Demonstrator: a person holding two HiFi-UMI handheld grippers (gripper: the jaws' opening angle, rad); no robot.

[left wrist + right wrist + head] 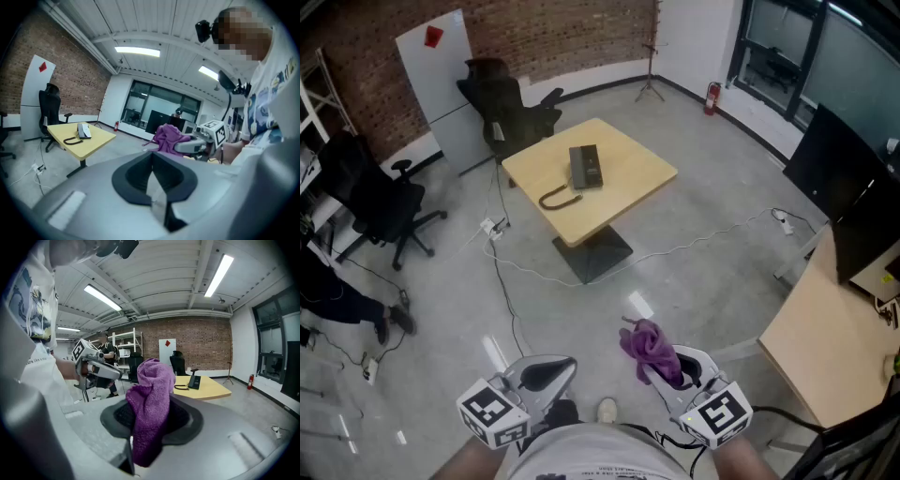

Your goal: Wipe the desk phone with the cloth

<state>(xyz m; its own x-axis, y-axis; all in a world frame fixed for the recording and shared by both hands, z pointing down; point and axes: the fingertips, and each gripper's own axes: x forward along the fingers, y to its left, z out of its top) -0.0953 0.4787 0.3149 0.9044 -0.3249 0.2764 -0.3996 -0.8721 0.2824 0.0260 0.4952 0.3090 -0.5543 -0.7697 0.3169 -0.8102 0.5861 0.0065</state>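
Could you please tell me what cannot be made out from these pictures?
Desk phone: too small in every view to read its keys or see dirt.
Dark curved thing beside it: handset or cord, too small to tell.
Purple cloth: lower end buried between the right gripper's jaws.

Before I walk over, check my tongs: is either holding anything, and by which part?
The right tongs pinch the purple fuzzy cloth by its lower end, the rest bunched above. The left tongs are shut, empty.
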